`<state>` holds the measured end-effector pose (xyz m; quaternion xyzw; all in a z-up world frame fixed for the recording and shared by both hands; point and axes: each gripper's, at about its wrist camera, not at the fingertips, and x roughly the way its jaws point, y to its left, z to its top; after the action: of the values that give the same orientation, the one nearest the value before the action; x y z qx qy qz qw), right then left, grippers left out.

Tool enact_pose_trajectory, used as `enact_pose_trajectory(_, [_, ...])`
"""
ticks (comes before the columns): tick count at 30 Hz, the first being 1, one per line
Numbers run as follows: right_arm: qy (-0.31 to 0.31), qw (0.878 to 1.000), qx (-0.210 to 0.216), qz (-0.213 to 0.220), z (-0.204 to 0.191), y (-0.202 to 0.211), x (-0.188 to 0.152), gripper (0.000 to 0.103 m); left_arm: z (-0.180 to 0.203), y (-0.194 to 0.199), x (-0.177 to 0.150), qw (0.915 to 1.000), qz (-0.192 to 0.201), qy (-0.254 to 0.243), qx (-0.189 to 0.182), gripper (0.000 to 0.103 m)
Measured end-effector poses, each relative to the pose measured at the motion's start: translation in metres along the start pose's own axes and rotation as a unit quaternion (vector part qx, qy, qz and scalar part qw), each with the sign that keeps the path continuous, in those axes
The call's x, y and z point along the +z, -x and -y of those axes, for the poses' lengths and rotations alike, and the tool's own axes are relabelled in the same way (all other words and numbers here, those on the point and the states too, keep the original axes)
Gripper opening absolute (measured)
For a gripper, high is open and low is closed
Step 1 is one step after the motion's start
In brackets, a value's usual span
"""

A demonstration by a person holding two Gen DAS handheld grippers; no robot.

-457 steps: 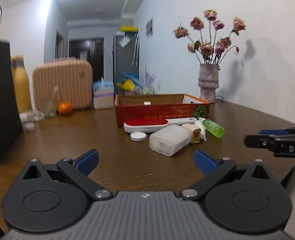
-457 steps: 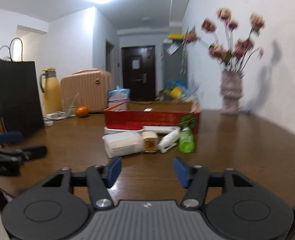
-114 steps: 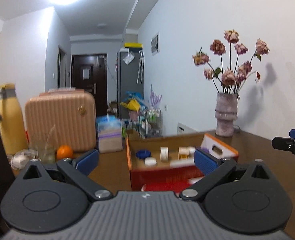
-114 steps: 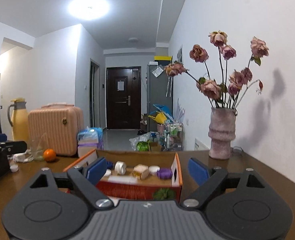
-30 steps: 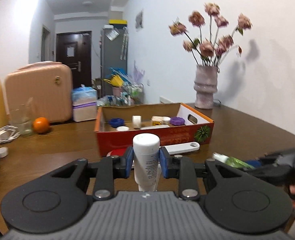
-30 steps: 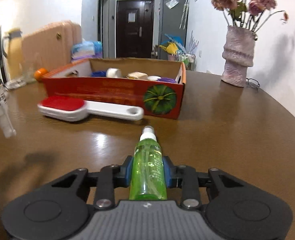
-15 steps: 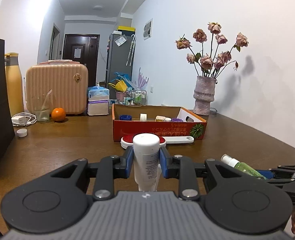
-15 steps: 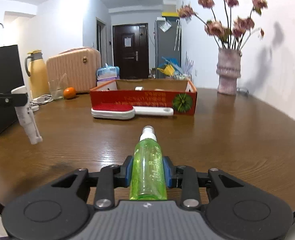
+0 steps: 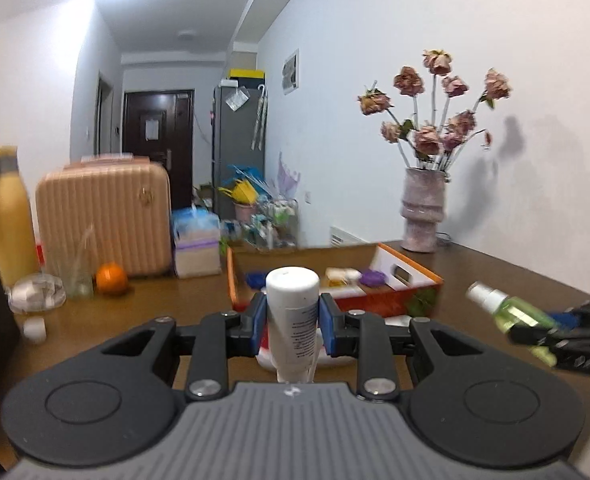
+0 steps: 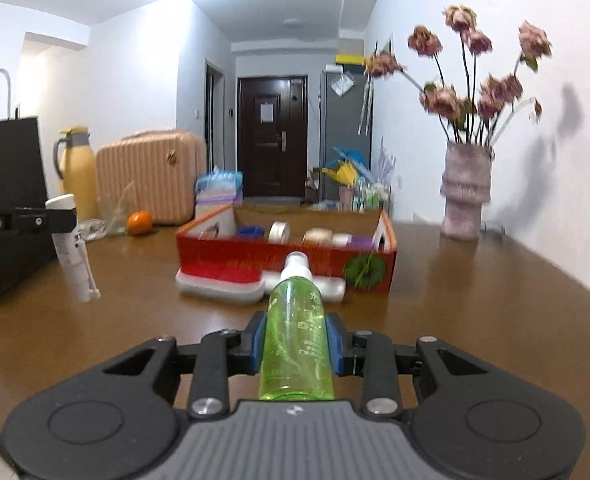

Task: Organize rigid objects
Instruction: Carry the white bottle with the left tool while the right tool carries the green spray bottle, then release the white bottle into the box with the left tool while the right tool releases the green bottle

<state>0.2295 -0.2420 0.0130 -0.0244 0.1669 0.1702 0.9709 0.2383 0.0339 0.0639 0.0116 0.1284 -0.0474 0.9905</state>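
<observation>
Both grippers have come closer to the box [image 10: 285, 258] than half a second ago, each still carrying its load above the table [image 10: 475, 300]. The left gripper [image 9: 292, 322] is clamped on the white tube [image 9: 293, 322], held upright with its cap on top, and the right gripper [image 10: 296, 346] is clamped on the green bottle [image 10: 296, 344], whose white nozzle points toward the box. A red-topped brush [image 10: 231, 286] lies against the box's front wall, and small jars and caps sit inside it.

Black tool [image 9: 292, 322] links, blue pads [image 10: 258, 340], silver screws, ribbed grey housing
</observation>
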Motion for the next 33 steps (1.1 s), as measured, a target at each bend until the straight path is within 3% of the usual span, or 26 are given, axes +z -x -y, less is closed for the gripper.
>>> enact_pose_trajectory(4, [0.000,1.000,0.002,0.006,0.026,-0.046,0.036,0.030,-0.012,-0.067,0.039,0.9996,-0.023,0.000,-0.013,0.028])
enact_pose_trajectory(8, [0.010,1.000,0.017,-0.006,0.053,-0.111,0.074,0.030,-0.023,-0.153,0.069,0.9968,-0.078,-0.008,-0.019,0.028])
enact_pose_trajectory(13, [0.008,0.996,0.029,-0.083,0.077,-0.215,0.106,0.030,-0.028,-0.255,0.076,0.9865,-0.161,-0.029,0.008,0.028])
enact_pose_trajectory(19, [0.060,0.983,0.006,-0.172,0.071,-0.301,0.099,0.030,-0.025,-0.333,0.055,0.9659,-0.245,-0.079,0.029,0.029])
enact_pose_trajectory(20, [0.071,0.979,0.000,-0.189,0.068,-0.313,0.095,0.030,-0.024,-0.344,0.049,0.9621,-0.256,-0.085,0.037,0.030])
enact_pose_trajectory(24, [0.086,0.975,-0.022,-0.202,0.065,-0.337,0.086,0.027,-0.026,-0.369,0.034,0.9549,-0.276,-0.093,0.057,0.059])
enact_pose_trajectory(33, [0.022,0.977,0.000,-0.214,0.095,-0.349,0.112,0.034,-0.040,-0.374,0.048,0.9561,-0.289,-0.037,0.030,0.068])
